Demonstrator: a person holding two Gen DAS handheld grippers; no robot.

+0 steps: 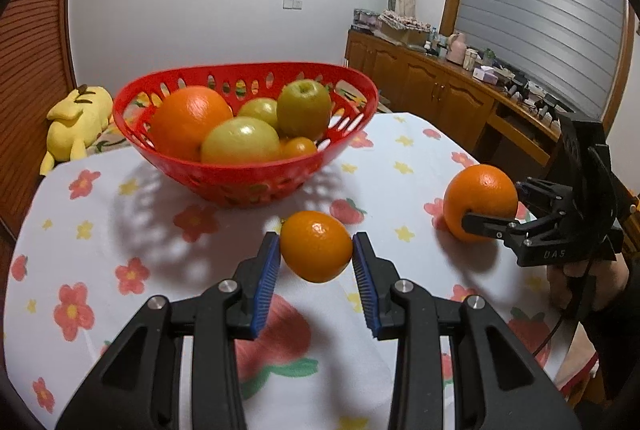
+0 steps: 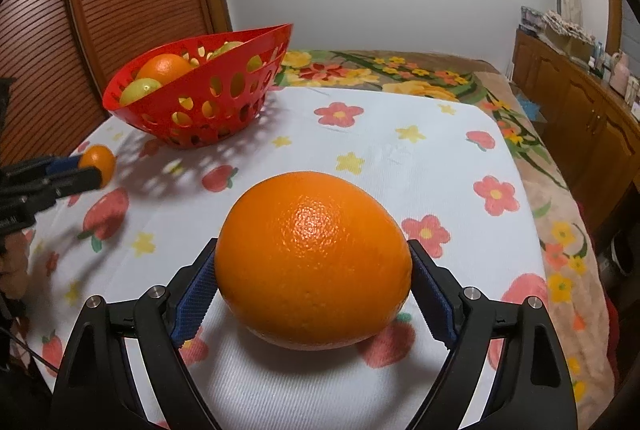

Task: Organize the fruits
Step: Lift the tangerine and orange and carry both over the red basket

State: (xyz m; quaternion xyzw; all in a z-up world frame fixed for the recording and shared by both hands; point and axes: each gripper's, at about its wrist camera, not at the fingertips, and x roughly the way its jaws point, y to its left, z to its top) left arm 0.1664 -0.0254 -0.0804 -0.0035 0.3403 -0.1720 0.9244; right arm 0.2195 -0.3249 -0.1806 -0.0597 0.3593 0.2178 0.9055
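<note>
My left gripper (image 1: 316,250) is shut on a small orange (image 1: 316,246) and holds it just above the flowered tablecloth, in front of the red basket (image 1: 248,177). The basket holds a large orange (image 1: 188,121), several green apples (image 1: 304,107) and a small orange. My right gripper (image 2: 314,270) is shut on a big orange (image 2: 314,266), low over the cloth at the table's right side. In the left wrist view the right gripper (image 1: 492,205) and its orange (image 1: 480,199) show at the right. In the right wrist view the basket (image 2: 200,101) is at the far left, with the left gripper's small orange (image 2: 98,159) in front of it.
A yellow plush toy (image 1: 78,117) lies behind the basket at the left. A flowered blanket (image 2: 400,69) lies beyond the table's far edge. Wooden cabinets (image 1: 440,89) with clutter line the right wall. A slatted wooden door (image 2: 100,9) stands at the left.
</note>
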